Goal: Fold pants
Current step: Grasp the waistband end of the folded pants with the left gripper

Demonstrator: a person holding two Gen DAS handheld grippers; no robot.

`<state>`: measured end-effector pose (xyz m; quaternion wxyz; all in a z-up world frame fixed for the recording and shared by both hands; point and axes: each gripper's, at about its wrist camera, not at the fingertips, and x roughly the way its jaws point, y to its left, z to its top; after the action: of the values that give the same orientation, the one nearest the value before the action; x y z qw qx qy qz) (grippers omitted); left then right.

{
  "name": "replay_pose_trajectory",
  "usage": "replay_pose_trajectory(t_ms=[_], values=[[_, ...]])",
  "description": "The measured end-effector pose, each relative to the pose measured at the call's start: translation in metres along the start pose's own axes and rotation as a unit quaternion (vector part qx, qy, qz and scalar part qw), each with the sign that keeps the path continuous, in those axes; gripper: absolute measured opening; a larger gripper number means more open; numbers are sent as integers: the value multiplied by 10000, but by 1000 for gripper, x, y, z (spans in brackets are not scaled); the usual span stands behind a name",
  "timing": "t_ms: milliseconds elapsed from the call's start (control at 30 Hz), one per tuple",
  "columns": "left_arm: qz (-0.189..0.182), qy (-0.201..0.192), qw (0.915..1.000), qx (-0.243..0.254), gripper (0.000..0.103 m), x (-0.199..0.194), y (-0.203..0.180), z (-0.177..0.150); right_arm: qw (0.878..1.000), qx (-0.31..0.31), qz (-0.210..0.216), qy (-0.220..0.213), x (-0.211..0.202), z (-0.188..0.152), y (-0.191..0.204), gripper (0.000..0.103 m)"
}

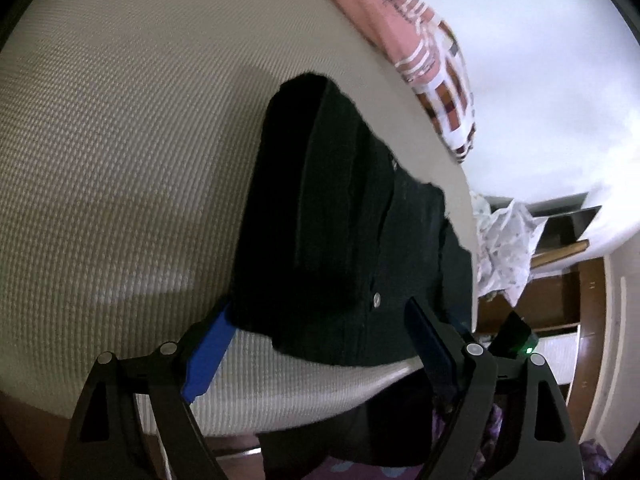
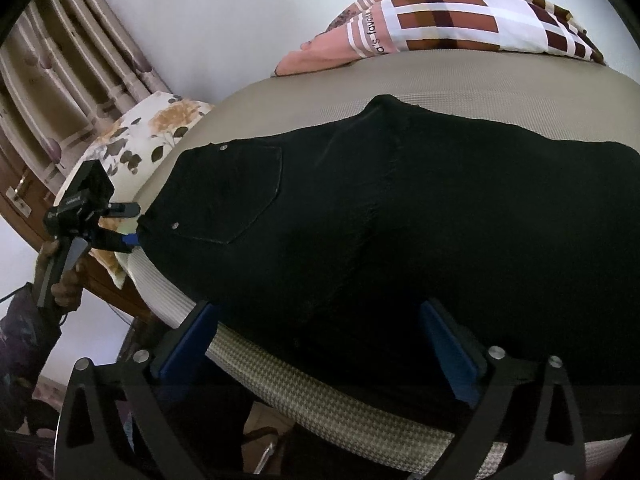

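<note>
We hold both tongs spread wide at the near edge of a bed (image 2: 320, 396), gripping nothing: the left tongs (image 1: 320, 344) at the waistband of black pants (image 2: 400, 232) lying flat there, the right tongs (image 2: 320, 344) over the cloth.

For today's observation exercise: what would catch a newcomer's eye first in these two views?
The black pants dominate, spread across the beige woven mattress, their waist end near the bed's edge. Both blue-padded grippers stand open at that edge, the left gripper at the waistband, the right gripper straddling the cloth. At the far side lies a pink and checked blanket.
</note>
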<state>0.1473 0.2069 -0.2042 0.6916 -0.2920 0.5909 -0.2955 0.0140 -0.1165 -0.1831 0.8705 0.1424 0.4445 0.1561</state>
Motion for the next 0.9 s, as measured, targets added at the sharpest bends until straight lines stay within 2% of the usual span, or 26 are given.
replay_pose_trajectory(t_ms=[100,200,300,367,533,700,900], values=[[-251,-148,9996,43,86,1,3,2,10000,-27,-32,6,1,0,1,101],[-443,-58,9990,32,88,3,6,7,10000,-55,-65,15,1,0,2,101],[-671,386,9969,131,88,9,4,11,9999,-92,-101,27,2,-1,4,102],[-941,796,9923,150,88,15,4,11,9999,-92,-112,25,1,-1,4,102],[-885,899,9919,141,88,22,-1,20,9999,-56,-117,-2,2,-1,4,102],[-858,702,9938,111,88,28,-5,31,9998,-80,-164,7,2,-2,6,102],[-760,723,9938,365,89,28,-10,18,9999,-51,-132,-8,2,-2,5,102]])
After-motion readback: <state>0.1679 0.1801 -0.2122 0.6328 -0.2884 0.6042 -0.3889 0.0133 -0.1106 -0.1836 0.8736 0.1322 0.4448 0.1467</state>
